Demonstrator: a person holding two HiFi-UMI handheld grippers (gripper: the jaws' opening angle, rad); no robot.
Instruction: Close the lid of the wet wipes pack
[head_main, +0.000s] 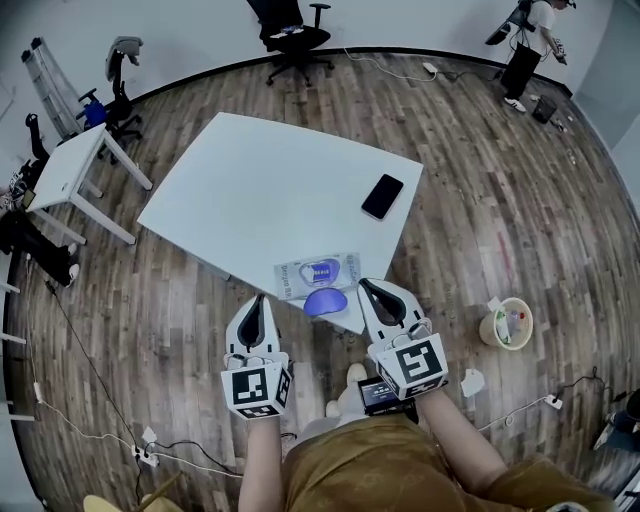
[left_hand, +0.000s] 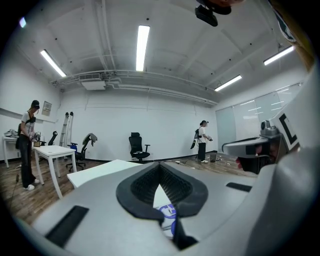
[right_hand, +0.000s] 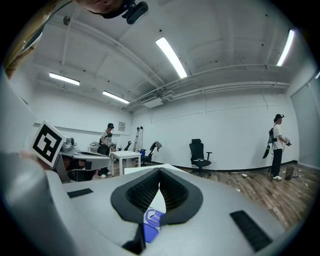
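The wet wipes pack (head_main: 318, 274) lies flat near the close edge of the white table (head_main: 260, 180). It sits just ahead of both sets of fingertips and between them. Its blue lid (head_main: 325, 301) is flipped open toward me and rests on the tabletop right in front of the pack, closer to the right fingertips than to the left ones.

My left gripper (head_main: 258, 300) hangs just off the table edge, left of the lid and not touching it. In its own view the left gripper (left_hand: 160, 172) has its black pads (left_hand: 142, 187) drawn together at the tips with nothing held. A slice of the pack (left_hand: 167, 212) shows through the wedge behind them.

My right gripper (head_main: 368, 287) sits just right of the lid, with its tips over the table edge. In its own view the right gripper (right_hand: 160, 177) is also pinched together and empty, and the blue of the pack (right_hand: 152, 220) shows through the slit below the tips.

Well beyond the right fingertips a black phone (head_main: 382, 196) lies on the table. Off to the right of them, a pale bucket (head_main: 506, 323) stands on the wooden floor (head_main: 480, 200). A black office chair (head_main: 295, 40) stands far ahead, past the table.
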